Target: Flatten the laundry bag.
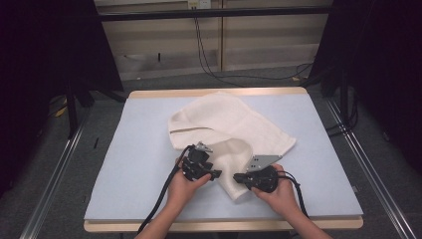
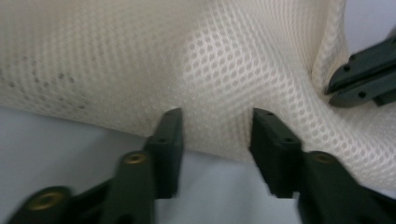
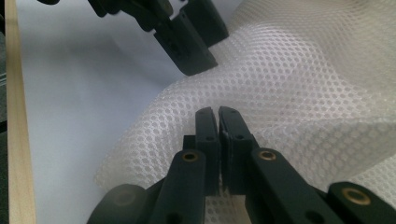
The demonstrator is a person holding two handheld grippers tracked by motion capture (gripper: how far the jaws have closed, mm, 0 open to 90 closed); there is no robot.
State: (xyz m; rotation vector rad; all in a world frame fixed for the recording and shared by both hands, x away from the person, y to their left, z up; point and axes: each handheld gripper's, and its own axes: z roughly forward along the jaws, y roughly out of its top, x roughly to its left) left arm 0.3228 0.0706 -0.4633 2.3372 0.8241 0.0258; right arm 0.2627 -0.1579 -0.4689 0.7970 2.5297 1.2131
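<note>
A white mesh cloth (image 1: 229,127) lies crumpled on the pale blue mat (image 1: 134,159), with its near corner between the two hands. My left gripper (image 1: 218,175) points right at that corner. In the left gripper view it (image 2: 217,121) stands open, its jaws on either side of the cloth's (image 2: 140,56) edge and apart from it. My right gripper (image 1: 237,177) points left from the other side. Its jaws (image 3: 217,114) are shut on a raised fold of the cloth (image 3: 303,70). Each gripper view shows the other gripper close by: right gripper (image 2: 329,88), left gripper (image 3: 203,46).
The mat covers a wooden table whose front edge (image 1: 219,225) is just behind the person's forearms. Black cables trail from both grippers toward the person. Metal rails (image 1: 50,174) run along the floor on both sides, and dark stands are at the back corners.
</note>
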